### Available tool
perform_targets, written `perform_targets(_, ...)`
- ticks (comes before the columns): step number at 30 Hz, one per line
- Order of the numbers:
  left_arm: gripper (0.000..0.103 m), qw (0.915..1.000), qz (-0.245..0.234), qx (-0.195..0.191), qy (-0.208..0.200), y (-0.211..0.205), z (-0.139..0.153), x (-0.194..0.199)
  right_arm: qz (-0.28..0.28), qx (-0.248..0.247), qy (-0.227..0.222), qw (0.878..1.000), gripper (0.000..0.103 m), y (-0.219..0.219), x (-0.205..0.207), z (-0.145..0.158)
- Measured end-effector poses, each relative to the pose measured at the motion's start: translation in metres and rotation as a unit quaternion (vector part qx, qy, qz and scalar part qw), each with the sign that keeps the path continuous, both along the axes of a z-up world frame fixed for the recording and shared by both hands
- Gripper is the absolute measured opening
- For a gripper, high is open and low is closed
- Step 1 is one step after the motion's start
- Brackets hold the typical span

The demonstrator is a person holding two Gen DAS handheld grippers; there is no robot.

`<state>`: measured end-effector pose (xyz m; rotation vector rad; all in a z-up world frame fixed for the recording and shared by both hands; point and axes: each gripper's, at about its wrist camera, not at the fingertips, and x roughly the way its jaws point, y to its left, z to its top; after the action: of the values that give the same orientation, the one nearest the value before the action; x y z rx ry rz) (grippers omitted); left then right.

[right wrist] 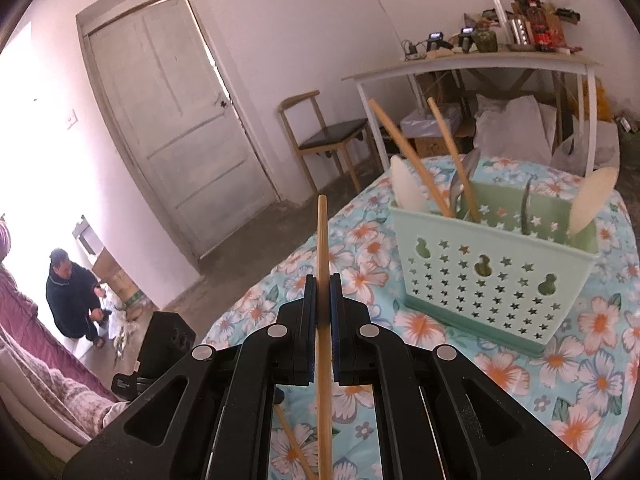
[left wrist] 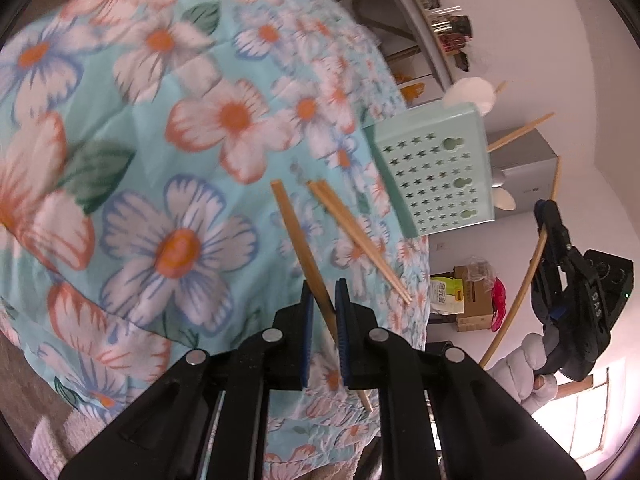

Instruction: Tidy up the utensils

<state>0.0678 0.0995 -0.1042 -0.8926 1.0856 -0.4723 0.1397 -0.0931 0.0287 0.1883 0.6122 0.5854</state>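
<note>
A wooden chopstick slants up across the floral tablecloth, and my left gripper is shut on its lower part. Two more chopsticks lie together on the cloth just right of it. The mint-green perforated utensil holder stands beyond them. My right gripper is shut on another chopstick, held upright above the table edge, left of the holder. That gripper also shows at the right of the left wrist view. The holder contains two chopsticks, white spoons and metal utensils.
A wooden chair and a white side table with clutter stand behind the round table. A door is at the left. A person crouches on the floor far left. Boxes sit by the wall.
</note>
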Motion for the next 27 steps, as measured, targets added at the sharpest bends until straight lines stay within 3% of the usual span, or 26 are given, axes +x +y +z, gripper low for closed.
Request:
perform_targets(6, 0.008, 0.998, 0.001, 0.02, -0.06, 0.002, 0.027, 0.0, -0.024, 0.025, -0.015, 0.999, 0.004, -0.017, -0.01, 0.006)
perform_targets(13, 0.007, 0.9843, 0.006, 0.077, -0.159, 0.004, 0.069, -0.002, -0.059, 0.062, -0.033, 0.996, 0.005, -0.039, -0.025, 0.008)
perform_targets(20, 0.006, 0.9563, 0.012, 0.11, -0.271, -0.004, 0.131, 0.01, -0.105, 0.113, -0.051, 0.987, 0.004, -0.074, -0.043, 0.009)
perform_targets(24, 0.006, 0.9406, 0.017, 0.095, -0.325, -0.012, 0.172, 0.03, -0.123, 0.133, -0.06, 0.982, 0.004, -0.089, -0.052, 0.011)
perform_targets(27, 0.006, 0.9188, 0.025, 0.088, -0.384, -0.023, 0.213, 0.047, -0.128, 0.139, -0.066, 0.98, 0.004, -0.097, -0.051, 0.012)
